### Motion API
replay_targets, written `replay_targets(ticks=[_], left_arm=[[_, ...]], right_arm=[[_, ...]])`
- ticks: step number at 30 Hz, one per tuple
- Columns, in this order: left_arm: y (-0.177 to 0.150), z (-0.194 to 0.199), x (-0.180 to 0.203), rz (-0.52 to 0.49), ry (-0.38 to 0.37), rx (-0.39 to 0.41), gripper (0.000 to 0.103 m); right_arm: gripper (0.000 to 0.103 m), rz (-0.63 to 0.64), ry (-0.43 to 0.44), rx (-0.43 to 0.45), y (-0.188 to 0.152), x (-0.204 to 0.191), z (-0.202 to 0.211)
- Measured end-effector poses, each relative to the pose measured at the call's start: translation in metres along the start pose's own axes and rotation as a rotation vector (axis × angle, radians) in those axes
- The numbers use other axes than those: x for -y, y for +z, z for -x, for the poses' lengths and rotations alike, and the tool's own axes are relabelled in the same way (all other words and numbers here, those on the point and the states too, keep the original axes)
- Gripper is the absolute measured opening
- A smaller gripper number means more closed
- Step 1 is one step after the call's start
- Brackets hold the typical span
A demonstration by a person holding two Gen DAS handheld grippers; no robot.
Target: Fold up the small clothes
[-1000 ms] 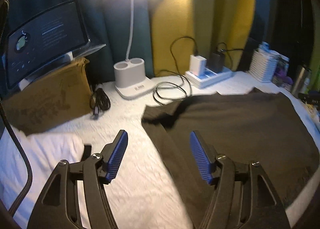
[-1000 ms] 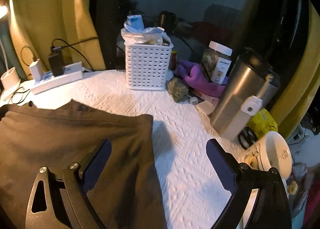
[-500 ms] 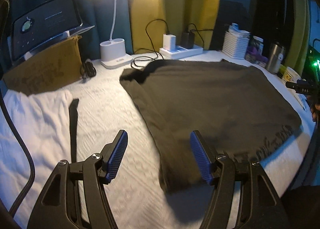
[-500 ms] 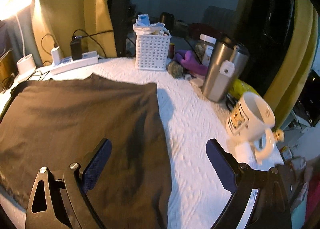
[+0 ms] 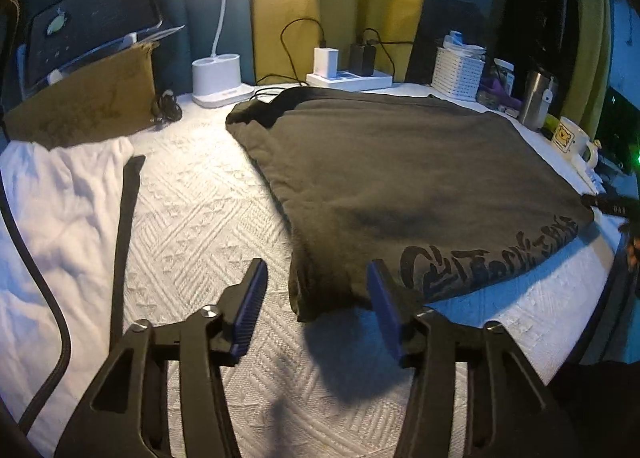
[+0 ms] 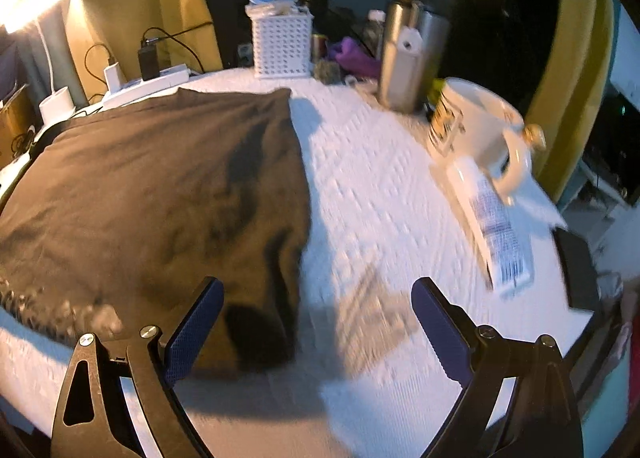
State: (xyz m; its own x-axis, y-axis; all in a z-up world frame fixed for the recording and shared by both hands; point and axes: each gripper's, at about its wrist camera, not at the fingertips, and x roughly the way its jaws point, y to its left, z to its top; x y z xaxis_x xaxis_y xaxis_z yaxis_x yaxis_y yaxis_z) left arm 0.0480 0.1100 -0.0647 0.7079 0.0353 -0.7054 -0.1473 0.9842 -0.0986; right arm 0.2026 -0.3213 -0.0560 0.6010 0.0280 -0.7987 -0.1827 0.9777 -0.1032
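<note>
The dark garment (image 5: 400, 186) is lying spread flat on the white textured cloth (image 5: 192, 218) covering the counter, its printed hem running along the near edge. The relation that matters: each near corner is sitting just ahead of one set of jaws. The left gripper (image 5: 316, 294) is hanging over the near left corner, jaws apart and closing, with the corner's fold showing between them but not yet pressed. The right gripper (image 6: 316, 322) is hovering at the near right corner (image 6: 260, 338), jaws wide and also narrowing, nothing clamped; the side edge is running away from it toward the white basket (image 6: 282, 46). Each hand is nearest its own corner. Compared with a second ago, both views are showing far more of the garment, the near hem has come into sight, and both jaws are standing narrower
</note>
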Motion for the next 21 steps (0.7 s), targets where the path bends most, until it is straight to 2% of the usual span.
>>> replay_targets(ticks=[2, 4, 5, 8, 12, 16, 18, 21], left_arm=[[-0.001, -0.002, 0.000, 0.006, -0.001, -0.001, 0.039], [-0.002, -0.005, 0.001, 0.006, -0.010, -0.006, 0.030], [-0.002, -0.006, 0.002, 0.003, -0.008, -0.008, 0.024], [-0.003, -0.008, 0.003, 0.003, -0.008, -0.017, 0.016], [0.003, 0.002, -0.003, 0.023, -0.019, 0.003, 0.012], [0.010, 0.013, -0.005, 0.020, 0.003, 0.034, 0.012], [0.012, 0.014, -0.007, 0.017, 0.021, 0.038, 0.010], [0.015, 0.015, -0.013, 0.029, 0.044, 0.027, 0.007]], right_arm=[[0.073, -0.025, 0.022, -0.015, -0.009, 0.007, -0.001], [0.068, -0.051, 0.068, -0.021, -0.016, 0.013, -0.001], [0.061, -0.061, 0.094, -0.016, -0.019, 0.014, 0.000], [0.050, -0.085, 0.155, 0.001, -0.024, 0.014, 0.002], [0.038, -0.102, 0.221, 0.013, -0.028, 0.009, 0.001], [0.037, -0.107, 0.324, 0.004, -0.028, 0.002, -0.001], [0.012, -0.096, 0.320, 0.015, -0.027, -0.002, -0.001], [0.010, -0.095, 0.290, 0.032, -0.023, -0.001, -0.001]])
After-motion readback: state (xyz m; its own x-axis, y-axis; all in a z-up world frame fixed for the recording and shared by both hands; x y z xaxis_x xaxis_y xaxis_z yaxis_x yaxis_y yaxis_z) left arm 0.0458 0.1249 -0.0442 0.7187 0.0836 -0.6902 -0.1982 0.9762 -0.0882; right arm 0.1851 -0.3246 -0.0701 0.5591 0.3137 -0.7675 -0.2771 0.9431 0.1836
